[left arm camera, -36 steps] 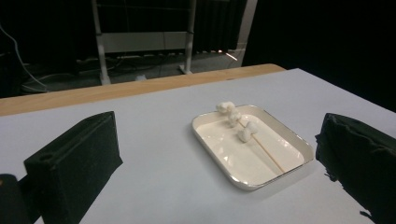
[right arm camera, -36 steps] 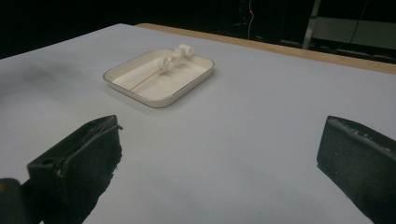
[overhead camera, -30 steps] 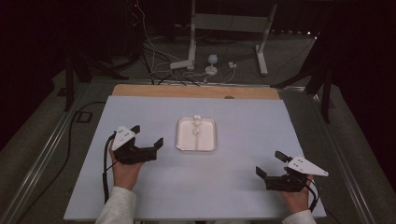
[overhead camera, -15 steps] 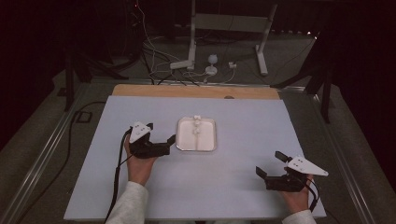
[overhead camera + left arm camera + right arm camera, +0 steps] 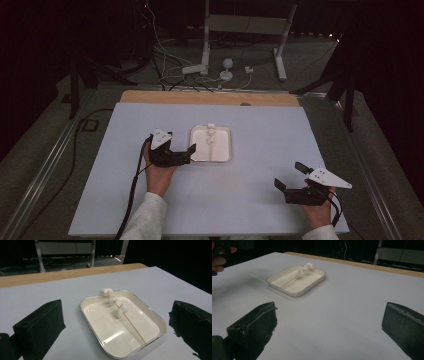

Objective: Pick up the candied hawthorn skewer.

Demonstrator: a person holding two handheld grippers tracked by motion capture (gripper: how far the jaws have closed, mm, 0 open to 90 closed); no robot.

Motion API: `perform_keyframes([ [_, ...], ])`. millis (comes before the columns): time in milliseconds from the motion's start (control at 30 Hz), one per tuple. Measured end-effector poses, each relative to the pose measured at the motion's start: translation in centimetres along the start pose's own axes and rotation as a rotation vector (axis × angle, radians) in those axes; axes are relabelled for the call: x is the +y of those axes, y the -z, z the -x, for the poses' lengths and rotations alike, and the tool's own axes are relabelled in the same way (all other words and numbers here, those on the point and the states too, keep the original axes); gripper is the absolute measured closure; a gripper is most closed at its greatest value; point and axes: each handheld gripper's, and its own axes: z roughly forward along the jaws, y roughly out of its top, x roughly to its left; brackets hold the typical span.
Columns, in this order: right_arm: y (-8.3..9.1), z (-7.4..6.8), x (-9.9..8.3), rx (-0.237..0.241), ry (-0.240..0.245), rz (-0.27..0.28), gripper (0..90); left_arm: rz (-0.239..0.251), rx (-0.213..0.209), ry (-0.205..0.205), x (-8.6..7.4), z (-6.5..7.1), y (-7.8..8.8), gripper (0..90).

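Your left gripper (image 5: 181, 150) is just beside the left edge of the shallow white rectangular tray with the shiny metal rim (image 5: 226, 150), and its black fingers (image 5: 40, 327) are spread wide with nothing between them. In the left gripper view the tray (image 5: 160, 322) lies between the two fingers, a little beyond their tips, and they do not touch it. Inside the tray lies a thin wooden skewer (image 5: 133, 327) with three small white marshmallows (image 5: 120, 310) on it. The marshmallows sit toward the far end of the tray, and the one at the far tip rests on the rim. The bare end of the skewer points to the near corner of the tray and rests on the tray bottom. The tray stands on the pale blue-grey table (image 5: 260, 200), near its middle. Your right gripper (image 5: 291, 176) is well apart from the tray, to the right of it and nearer to you, close to the near edge of the table. Its fingers (image 5: 254, 325) are also spread open and hold nothing. In the right gripper view the tray (image 5: 294, 293) is far ahead and to the left of these fingers, and your left hand (image 5: 219, 257) shows at the upper left corner beyond the tray.
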Motion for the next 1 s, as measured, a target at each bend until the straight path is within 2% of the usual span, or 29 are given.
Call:
perform_keyframes([
  [767,-0.1,0.1,-0.1,0.001,0.0,-0.003,0.0,-0.101,-0.037,0.007,-1.4,2.4,-5.4,1.6],
  [1000,-0.1,0.1,-0.1,0.003,-0.002,-0.003,0.0,-0.13,-0.039,0.007,-1.7,2.8,-6.4,1.6],
])
